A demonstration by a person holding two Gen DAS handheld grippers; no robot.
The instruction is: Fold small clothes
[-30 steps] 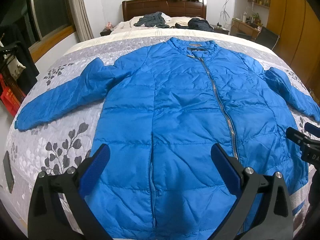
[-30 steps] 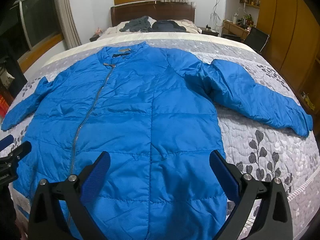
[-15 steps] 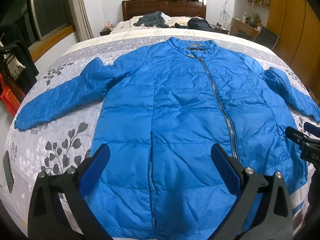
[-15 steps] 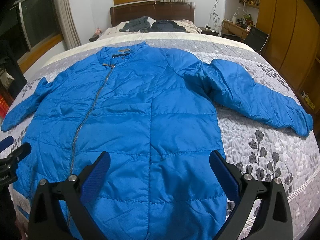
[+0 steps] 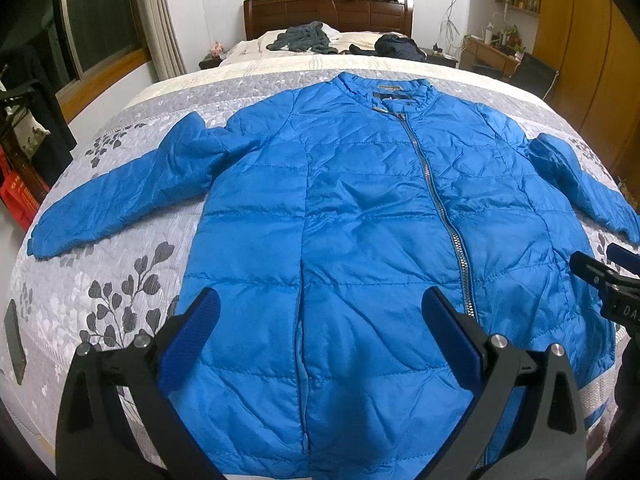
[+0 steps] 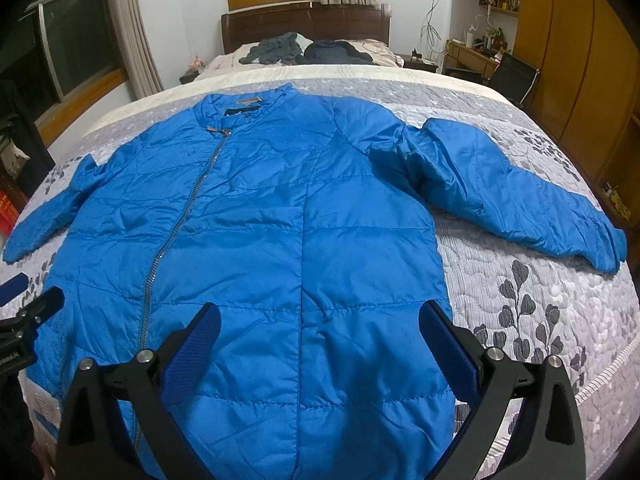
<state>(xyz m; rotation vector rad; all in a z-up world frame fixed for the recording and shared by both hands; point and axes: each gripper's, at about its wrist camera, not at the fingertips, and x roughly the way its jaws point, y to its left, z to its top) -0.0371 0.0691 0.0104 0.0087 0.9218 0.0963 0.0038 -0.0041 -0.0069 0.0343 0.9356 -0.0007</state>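
Nothing much has shifted over the last second: both views frame the blue jacket (image 5: pixel 360 220) almost exactly as before, and neither claw has closed. It lies flat and face up on the grey floral bedspread (image 5: pixel 116 280), zipped, collar toward the wooden headboard (image 5: pixel 328 12), hem toward the cameras, both sleeves spread out to the sides. The left gripper (image 5: pixel 320 316) hovers over the hem on the jacket's left half, its jaws wide apart and holding nothing, the blue pads (image 5: pixel 192 340) clear of the fabric. The right gripper (image 6: pixel 320 320) hangs over the other half of the hem, likewise spread wide and empty; its tip also shows at the right edge of the left view. The zipper (image 5: pixel 440 208) runs between the two. At the far end of the bed, near the headboard, lie dark clothes (image 5: pixel 304 38). A desk (image 6: pixel 472 56) stands against the wall on the right.
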